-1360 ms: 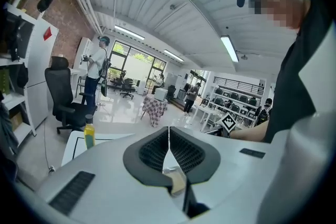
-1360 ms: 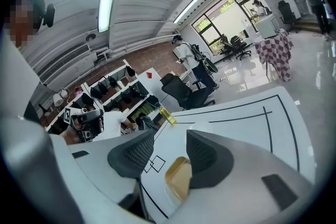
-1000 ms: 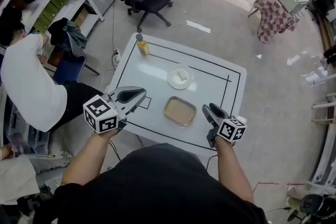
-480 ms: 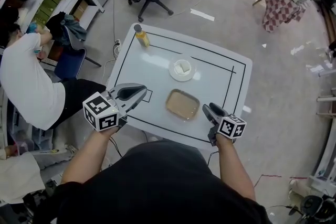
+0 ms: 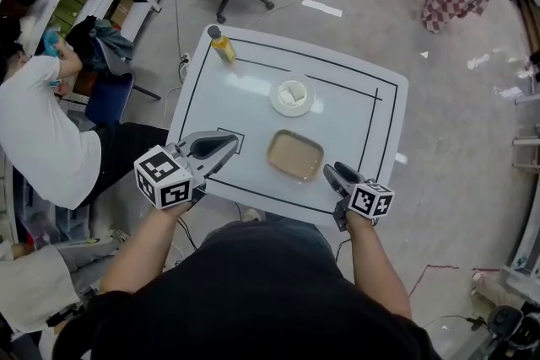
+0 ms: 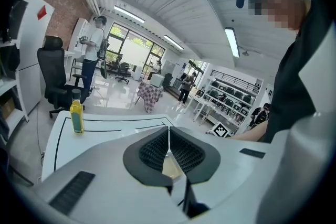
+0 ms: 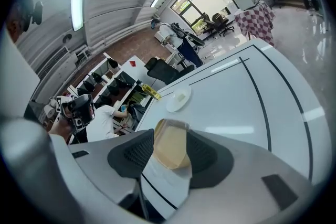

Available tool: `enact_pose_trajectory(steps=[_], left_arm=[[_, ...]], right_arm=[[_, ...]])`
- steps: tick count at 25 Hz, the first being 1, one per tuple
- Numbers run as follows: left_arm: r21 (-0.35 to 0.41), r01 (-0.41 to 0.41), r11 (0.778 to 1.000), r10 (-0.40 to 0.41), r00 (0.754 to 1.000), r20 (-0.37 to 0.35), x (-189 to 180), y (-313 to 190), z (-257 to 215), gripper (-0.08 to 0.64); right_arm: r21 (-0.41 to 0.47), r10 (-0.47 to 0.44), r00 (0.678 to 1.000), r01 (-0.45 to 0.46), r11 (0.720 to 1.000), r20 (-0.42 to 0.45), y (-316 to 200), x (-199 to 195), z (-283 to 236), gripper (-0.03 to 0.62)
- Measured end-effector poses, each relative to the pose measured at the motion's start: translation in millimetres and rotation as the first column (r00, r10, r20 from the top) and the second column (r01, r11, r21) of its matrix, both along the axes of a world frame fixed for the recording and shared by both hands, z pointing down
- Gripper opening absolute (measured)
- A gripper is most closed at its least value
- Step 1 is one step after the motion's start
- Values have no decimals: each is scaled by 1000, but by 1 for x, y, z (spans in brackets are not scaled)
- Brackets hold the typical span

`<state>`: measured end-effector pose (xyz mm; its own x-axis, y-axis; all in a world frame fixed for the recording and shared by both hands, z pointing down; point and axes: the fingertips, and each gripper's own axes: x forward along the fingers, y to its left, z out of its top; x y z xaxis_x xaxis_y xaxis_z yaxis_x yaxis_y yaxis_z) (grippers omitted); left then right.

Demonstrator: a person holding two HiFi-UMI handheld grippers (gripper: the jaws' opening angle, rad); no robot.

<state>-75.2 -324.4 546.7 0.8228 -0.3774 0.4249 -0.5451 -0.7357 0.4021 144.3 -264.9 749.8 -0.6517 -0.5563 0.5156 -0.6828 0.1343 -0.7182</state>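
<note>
Hovering at table (image 5: 371,110) near edge: L gripper (image 5: 232,141) jaws shut, empty; R gripper (image 5: 331,171) jaws apart, empty, just right of tan tray (image 5: 295,156). Plate (image 5: 292,94), bottle (image 5: 222,45) farther.

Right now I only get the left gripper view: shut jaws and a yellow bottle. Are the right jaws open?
Observer: Yes, the right gripper has its jaws apart and empty; a tan tray lies just ahead of them.
Operator: Anything past the tray?
Observer: A white plate with a pale block on it.
Operator: Where is my left gripper?
Observer: Over the table at its near left edge, tips by a small outlined square.
</note>
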Motion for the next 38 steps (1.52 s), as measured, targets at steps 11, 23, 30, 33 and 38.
enact_pose_trajectory(steps=[11, 23, 30, 33, 38], left_arm=[[-38, -26, 999, 26, 1000, -4, 7, 13, 26, 26], [-71, -38, 997, 39, 999, 9, 8, 23, 48, 26], [-82, -18, 996, 20, 1000, 16, -1, 20, 58, 26], [-94, -10, 995, 11, 1000, 16, -2, 21, 64, 26], [-105, -10, 994, 12, 1000, 14, -3, 22, 68, 26]], right_arm=[[-71, -16, 1000, 18, 997, 20, 35, -17, 35, 209], [-116, -58, 997, 65, 991, 60, 53, -40, 60, 209], [-145, -90, 992, 101, 984, 84, 58, -56, 75, 210], [-152, -95, 990, 111, 982, 108, 56, -61, 77, 211], [-185, -89, 983, 118, 976, 158, 55, -69, 84, 218]])
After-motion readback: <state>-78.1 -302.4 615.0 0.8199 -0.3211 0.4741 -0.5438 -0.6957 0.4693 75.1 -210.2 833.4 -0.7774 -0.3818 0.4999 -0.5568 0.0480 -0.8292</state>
